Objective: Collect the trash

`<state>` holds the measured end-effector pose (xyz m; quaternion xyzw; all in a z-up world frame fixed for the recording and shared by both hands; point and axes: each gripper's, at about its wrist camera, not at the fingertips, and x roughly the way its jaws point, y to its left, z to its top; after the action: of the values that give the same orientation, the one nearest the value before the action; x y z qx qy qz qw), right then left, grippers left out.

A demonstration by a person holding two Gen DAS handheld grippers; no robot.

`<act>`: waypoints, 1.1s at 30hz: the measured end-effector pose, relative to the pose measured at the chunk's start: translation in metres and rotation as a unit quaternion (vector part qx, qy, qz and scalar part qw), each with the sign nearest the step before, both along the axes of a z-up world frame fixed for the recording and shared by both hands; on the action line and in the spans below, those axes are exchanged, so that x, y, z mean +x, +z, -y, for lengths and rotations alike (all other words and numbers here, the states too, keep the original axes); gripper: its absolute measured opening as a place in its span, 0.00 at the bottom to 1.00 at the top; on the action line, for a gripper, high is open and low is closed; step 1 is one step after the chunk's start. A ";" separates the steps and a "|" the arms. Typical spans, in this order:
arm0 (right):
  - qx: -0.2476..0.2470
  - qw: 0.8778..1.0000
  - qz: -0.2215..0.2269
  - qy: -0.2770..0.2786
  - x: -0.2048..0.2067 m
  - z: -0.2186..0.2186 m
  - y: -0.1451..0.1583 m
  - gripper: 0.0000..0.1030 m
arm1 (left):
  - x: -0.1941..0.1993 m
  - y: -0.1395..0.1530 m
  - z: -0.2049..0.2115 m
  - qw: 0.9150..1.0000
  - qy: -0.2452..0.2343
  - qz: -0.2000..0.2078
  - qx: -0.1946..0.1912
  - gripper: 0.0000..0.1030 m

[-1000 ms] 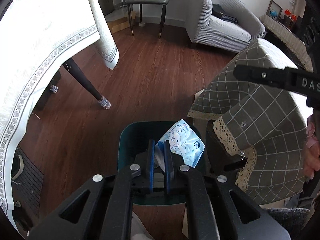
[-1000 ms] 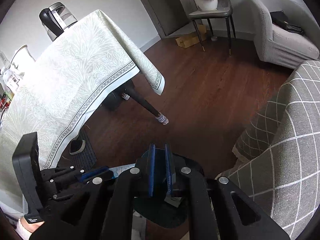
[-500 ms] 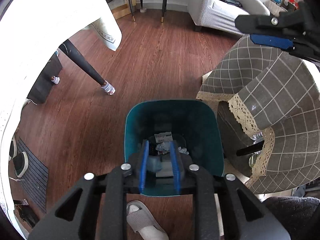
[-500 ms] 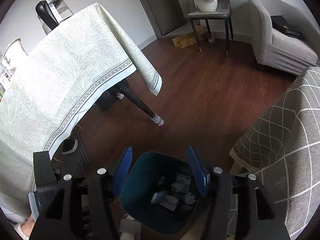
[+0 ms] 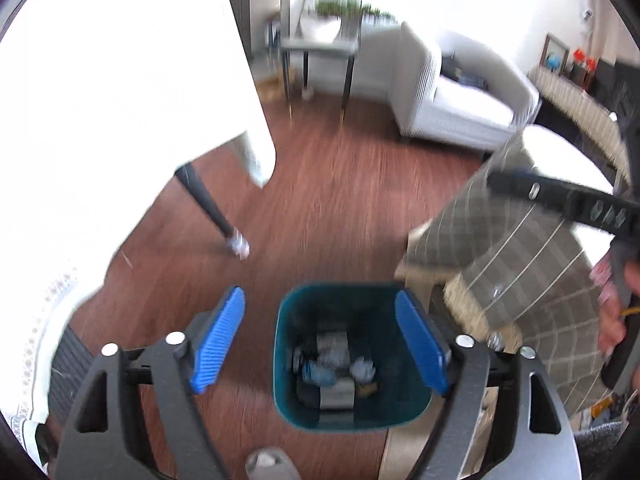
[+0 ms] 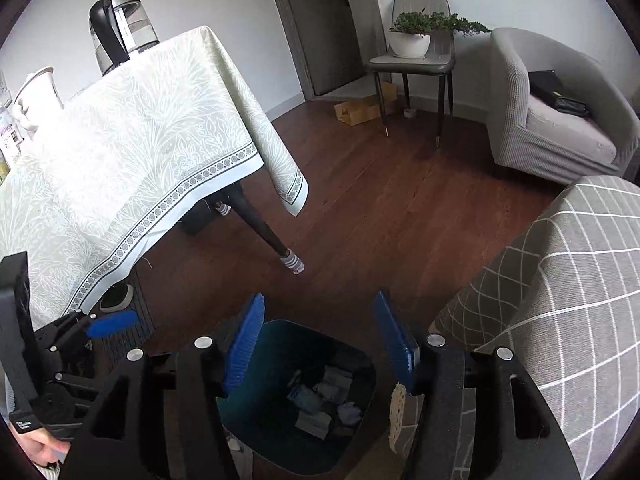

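Note:
A teal trash bin (image 5: 286,364) stands on the wood floor, with several crumpled wrappers and paper scraps (image 5: 334,368) lying in its bottom. It also shows in the right wrist view (image 6: 362,420) with the same trash (image 6: 320,400) inside. My left gripper (image 5: 320,344) hovers above the bin, jaws wide open and empty. My right gripper (image 6: 322,344) is also above the bin, wide open and empty. The left view is motion-blurred.
A table with a pale patterned cloth (image 6: 132,152) stands to the left, one leg (image 6: 264,236) near the bin. A grey checked cloth (image 6: 560,300) covers furniture at right. A grey armchair (image 6: 560,120) and a chair with a plant (image 6: 416,52) stand at the back. A slipper (image 5: 268,464) lies by the bin.
My left gripper let go of the blue-and-white wrapper, which dropped into the bin, then opened wide and rose. My right gripper opened wide and has lifted slightly.

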<state>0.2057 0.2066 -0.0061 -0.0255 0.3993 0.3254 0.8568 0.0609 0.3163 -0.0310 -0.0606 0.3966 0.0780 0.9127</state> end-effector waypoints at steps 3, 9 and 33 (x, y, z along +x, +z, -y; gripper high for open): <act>-0.001 1.000 0.029 -0.012 -0.010 0.015 0.014 0.59 | -0.010 0.024 0.016 0.998 -0.012 0.049 0.029 0.92; -0.016 0.993 0.107 -0.044 -0.045 0.068 0.041 0.77 | -0.014 0.043 0.034 0.995 -0.005 0.097 0.010 0.93; 0.011 0.968 0.170 -0.186 -0.155 0.282 0.070 0.97 | -0.107 0.051 0.098 0.989 0.026 0.125 0.076 0.97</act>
<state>0.0503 -0.0750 0.0639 0.0033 0.2424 0.1558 0.9576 -0.0457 0.2180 0.0197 -0.0112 0.2708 0.1234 0.9546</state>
